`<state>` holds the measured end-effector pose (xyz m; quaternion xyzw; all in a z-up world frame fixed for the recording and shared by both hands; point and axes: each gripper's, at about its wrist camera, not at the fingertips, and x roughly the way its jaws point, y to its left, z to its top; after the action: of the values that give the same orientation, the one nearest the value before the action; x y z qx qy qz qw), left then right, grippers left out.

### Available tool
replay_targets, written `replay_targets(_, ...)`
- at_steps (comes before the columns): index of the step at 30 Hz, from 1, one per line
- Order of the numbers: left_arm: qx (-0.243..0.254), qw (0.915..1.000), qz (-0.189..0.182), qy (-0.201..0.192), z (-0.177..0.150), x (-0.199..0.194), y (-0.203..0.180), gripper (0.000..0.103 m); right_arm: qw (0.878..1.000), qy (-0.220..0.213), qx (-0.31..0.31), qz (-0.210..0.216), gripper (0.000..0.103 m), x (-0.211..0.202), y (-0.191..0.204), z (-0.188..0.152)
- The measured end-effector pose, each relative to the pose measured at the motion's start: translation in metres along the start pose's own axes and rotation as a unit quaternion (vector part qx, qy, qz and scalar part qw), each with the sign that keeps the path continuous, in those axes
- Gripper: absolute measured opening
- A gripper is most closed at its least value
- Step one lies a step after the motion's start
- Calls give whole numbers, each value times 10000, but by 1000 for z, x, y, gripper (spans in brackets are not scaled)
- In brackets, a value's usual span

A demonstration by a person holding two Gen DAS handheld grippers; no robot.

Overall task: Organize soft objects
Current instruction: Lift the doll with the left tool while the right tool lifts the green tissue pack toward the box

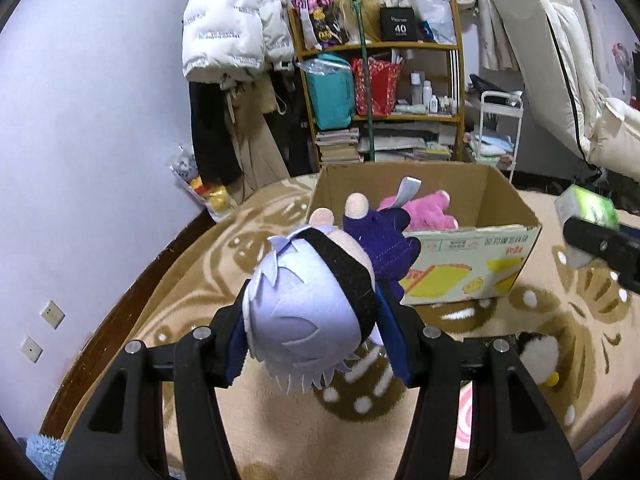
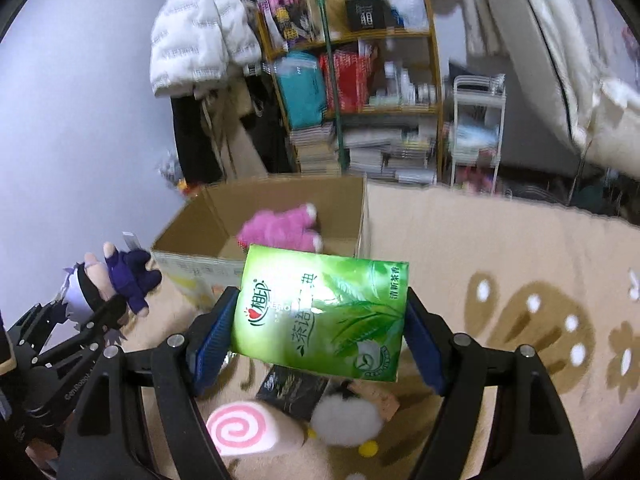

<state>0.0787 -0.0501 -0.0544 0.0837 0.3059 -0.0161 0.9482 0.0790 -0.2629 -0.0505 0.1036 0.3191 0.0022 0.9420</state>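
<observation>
left gripper: pinching the doll by its head, pads pressed into both sides of the pale hair. Its body and purple legs stick out away from me, toward the box.

right gripper: jaws set wide but clamped on the tissue pack, one pad on each short edge. So it's a grip on a wide thing, not spread empty.

box: open cardboard, sitting on the rug straight ahead and below both grippers. Pink plush already lies inside, toward the far wall.

doll vs box: the doll hangs just short of the near-left corner. Its long axis points roughly at the opening, so I reckon a push forward and a bit right puts it over the gap.

pack vs box: from the right wrist view the box lies ahead and to the left. The pack's long side runs across my view, about parallel to the near rim.

nearer hand: looks like the left one. The doll's feet almost overlap the rim, while the pack seems farther back on the right. Hard to be sure through the fisheye.

still on the rug: swirl cushion and a white fluffy toy, near me, below the right gripper. A dark flat packet too, can't tell what it is.
</observation>
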Motion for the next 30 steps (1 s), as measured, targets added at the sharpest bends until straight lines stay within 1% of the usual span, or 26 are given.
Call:
replay_targets(1,-13,10000,-9,-16,1,0,1,56,9999,-147,-54,-11,82,-5,2,2)
replay_targets(5,-60,9999,62,-128,5,0,2,56,9986,-492,-189,3,82,-14,6,9)
replay_targets(10,-73,9990,36,-438,17,1,3,56,9955,-839,-441,-1,82,-18,16,15)
replay_targets(14,68,9981,60,-607,24,8,-1,56,9952,-839,-500,117,82,-13,18,22)
replay_targets(18,237,9964,111,-812,32,13,-11,56,9935,-870,-737,-3,82,-8,25,28)
replay_targets(22,255,9960,-24,-853,42,17,-17,56,9932,-950,-674,-24,82,-3,22,36)
replay_targets(25,322,9950,113,-942,50,22,-20,56,9921,-1037,-696,-101,82,2,21,40)
replay_targets(30,224,9947,142,-992,61,30,-19,56,9882,-1297,-750,-327,82,9,21,45)
